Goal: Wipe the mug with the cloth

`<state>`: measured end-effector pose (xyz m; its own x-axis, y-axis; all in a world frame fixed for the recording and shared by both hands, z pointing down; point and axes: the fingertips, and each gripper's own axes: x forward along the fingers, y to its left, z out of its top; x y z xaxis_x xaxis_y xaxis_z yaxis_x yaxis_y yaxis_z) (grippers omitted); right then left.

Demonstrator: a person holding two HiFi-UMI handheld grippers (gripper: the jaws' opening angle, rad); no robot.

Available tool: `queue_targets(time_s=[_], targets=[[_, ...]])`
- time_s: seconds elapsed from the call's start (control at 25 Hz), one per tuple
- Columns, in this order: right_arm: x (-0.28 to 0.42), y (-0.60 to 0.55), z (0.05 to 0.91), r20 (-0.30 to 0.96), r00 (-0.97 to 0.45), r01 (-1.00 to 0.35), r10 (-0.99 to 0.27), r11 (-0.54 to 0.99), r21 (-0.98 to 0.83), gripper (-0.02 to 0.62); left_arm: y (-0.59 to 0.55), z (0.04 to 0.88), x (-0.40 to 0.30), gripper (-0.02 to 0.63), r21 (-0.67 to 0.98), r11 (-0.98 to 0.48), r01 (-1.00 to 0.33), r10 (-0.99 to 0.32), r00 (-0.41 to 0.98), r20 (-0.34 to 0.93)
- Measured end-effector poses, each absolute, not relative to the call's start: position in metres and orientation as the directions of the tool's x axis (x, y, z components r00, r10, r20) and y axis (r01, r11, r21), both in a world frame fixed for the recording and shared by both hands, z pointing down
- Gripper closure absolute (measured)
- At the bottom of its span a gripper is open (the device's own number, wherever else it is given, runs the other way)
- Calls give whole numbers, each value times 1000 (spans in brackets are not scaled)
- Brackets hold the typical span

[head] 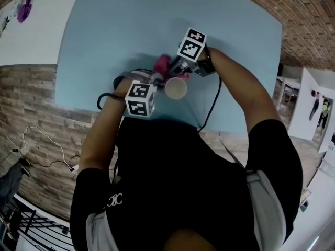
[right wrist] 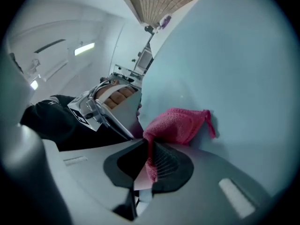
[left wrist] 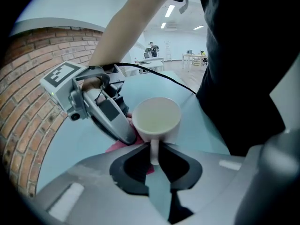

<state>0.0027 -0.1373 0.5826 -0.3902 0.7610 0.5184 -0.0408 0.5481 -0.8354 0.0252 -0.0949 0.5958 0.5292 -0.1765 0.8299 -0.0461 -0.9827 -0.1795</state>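
A cream mug [head: 176, 88] [left wrist: 156, 116] sits upright over the light blue table [head: 131, 20]. My left gripper [head: 156, 80] [left wrist: 153, 150] is shut on the mug's thin handle [left wrist: 153, 149], which stands between its dark pads. A pink cloth [head: 162, 65] [right wrist: 180, 125] lies bunched just behind the mug. My right gripper [head: 176, 70] [right wrist: 150, 153] is shut on a fold of that cloth, and in the left gripper view its body [left wrist: 105, 109] leans against the mug's left side with the cloth [left wrist: 118, 146] under it. The contact between cloth and mug is hidden.
A black cable [head: 212, 109] runs from the right gripper across the table's near edge. Brick floor [head: 36, 103] lies left of and below the table. The person's dark torso [head: 172, 182] fills the near side.
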Motion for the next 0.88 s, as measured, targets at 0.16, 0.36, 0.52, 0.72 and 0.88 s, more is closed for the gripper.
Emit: queue_targets(time_s=[0.16,0.36,0.52,0.72,0.88], targets=[[-5,-128,575,504,-292,12,813,530,-848,558,-94,598,26,551,-175,-982,-65,-182,536,824],[-6,-126,561,484,-255,36,837,509,-860,558,-96,597,25,551,-182,-978,-105,-210,535,819],[-6,-133,566,469,-321,-16,823,491,-871,558,-98,596,24,549,-168,-976,-136,-215,532,819],[7,-145,569,446,-453,-85,772,460,-884,558,-97,597,20,548,-174,-972,-157,-231,509,829],[24,-154,569,355,-628,-121,692,365,-923,558,-99,597,19,548,-182,-966,-186,-252,492,833]])
